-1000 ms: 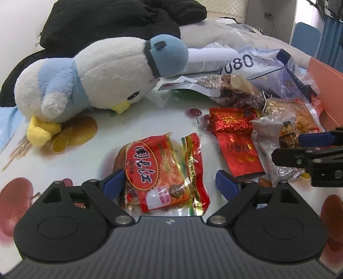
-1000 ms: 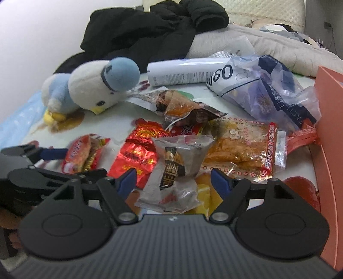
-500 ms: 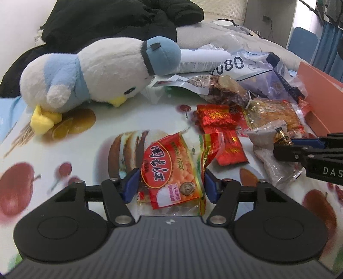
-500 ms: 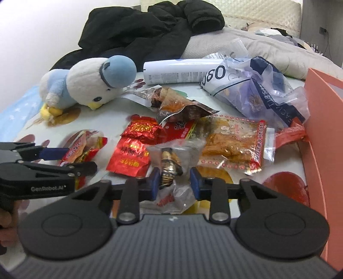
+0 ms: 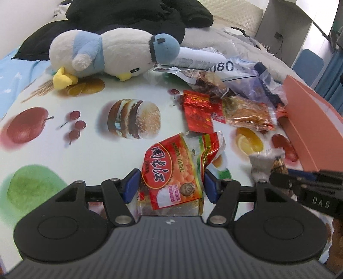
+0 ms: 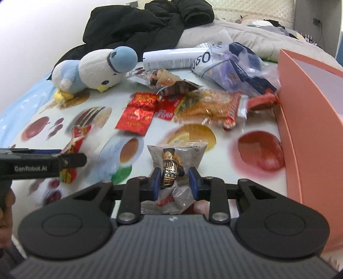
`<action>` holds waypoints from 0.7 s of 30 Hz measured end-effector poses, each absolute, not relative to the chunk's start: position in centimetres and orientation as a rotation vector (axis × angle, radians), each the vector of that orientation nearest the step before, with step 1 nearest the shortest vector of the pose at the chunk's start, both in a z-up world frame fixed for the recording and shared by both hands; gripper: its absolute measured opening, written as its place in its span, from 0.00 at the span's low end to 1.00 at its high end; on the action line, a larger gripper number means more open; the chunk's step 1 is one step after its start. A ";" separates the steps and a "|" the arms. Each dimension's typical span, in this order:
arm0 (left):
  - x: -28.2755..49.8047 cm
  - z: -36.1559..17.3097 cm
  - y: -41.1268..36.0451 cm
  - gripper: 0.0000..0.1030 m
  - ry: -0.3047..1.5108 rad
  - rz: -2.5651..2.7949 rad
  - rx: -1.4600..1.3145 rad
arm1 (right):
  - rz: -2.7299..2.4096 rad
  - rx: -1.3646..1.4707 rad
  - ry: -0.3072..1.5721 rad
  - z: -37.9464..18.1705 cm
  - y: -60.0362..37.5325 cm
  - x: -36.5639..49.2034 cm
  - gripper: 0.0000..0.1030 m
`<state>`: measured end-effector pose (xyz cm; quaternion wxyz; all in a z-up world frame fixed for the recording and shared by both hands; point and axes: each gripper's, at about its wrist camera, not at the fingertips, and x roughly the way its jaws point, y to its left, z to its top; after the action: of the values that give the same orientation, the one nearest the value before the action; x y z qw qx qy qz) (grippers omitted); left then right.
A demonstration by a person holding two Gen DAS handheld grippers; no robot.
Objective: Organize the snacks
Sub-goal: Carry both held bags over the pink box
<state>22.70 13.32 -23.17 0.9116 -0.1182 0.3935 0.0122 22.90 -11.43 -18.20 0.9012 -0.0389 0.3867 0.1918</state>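
Plush penguin [image 5: 111, 53] lying before black jacket [image 5: 133, 19], beside white tube [image 6: 171, 59].

red snack packet [image 5: 171, 171], salmon box [image 6: 308, 103], blue-and-white plush bird [image 5: 111, 55].

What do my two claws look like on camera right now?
Both are matte black: ribbed housing, two round discs, silver pivot screws, blue pads on the fingers. The left claw reads "GenRobot.AI" on its side in white; the right claw shows "DAS". No cables or sleeves show.
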 end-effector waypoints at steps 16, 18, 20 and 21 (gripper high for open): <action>16.9 -17.8 8.7 0.65 0.778 0.002 -0.296 | 0.364 -0.007 0.785 -15.1 -16.0 16.1 0.29; 16.3 -17.0 8.1 0.65 0.768 -0.003 -0.307 | 0.359 -0.001 0.770 -14.2 -16.5 15.5 0.29; 15.9 -16.3 7.6 0.65 0.764 -0.013 -0.312 | 0.357 0.005 0.754 -13.4 -16.9 15.1 0.29; 15.7 -15.9 7.4 0.65 0.761 -0.016 -0.314 | 0.355 0.013 0.747 -12.9 -17.2 14.9 0.28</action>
<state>15.72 7.35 -15.86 0.9165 -0.1524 0.3697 -0.0076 14.92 -17.18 -12.89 0.9157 0.0061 0.3629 0.1723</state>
